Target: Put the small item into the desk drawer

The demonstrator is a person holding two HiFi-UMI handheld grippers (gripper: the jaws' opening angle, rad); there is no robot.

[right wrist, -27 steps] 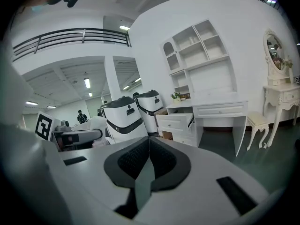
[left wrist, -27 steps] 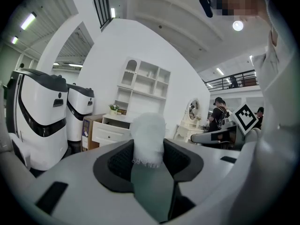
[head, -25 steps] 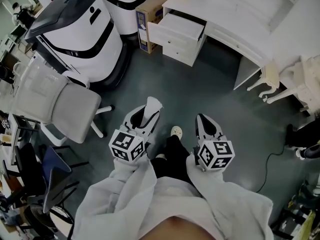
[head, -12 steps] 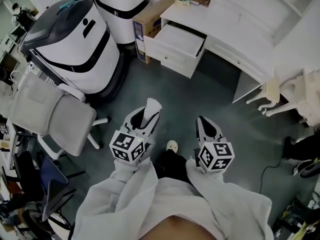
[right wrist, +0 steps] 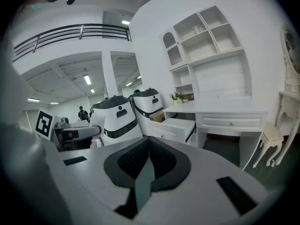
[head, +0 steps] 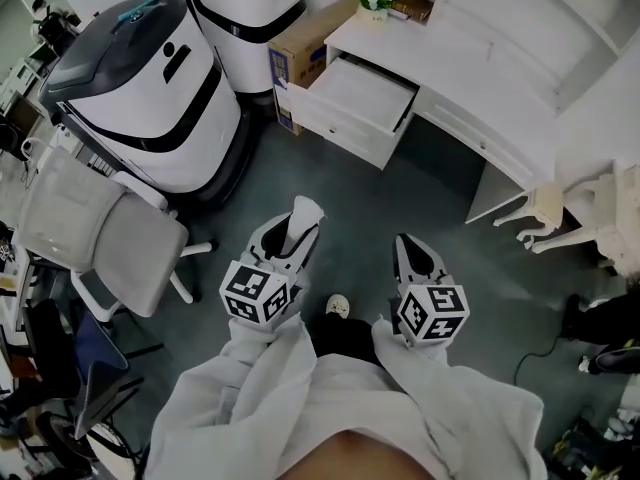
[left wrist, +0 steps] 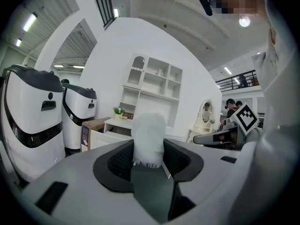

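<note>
A small white cloth roll [left wrist: 149,137] stands upright between the jaws of my left gripper [head: 297,230], which is shut on it; its tip [head: 306,209] pokes out in the head view. My right gripper [head: 412,256] is shut with nothing in it, held level with the left above the grey floor. The white desk [head: 480,43] stands ahead at the top, and its top drawer [head: 360,80] is pulled out and looks empty. In the right gripper view the open drawer [right wrist: 176,126] shows ahead, left of centre.
Two large white robot bodies [head: 145,78] stand to the left, with a cardboard box [head: 305,43] beside the desk. A white office chair [head: 100,233] is at my left. A small white stool [head: 545,208] and a potted plant [head: 375,0] are near the desk.
The desk and open drawer have shifted slightly in the head view as I walk toward them. Both grippers keep their pose, the cloth roll still in the left.
</note>
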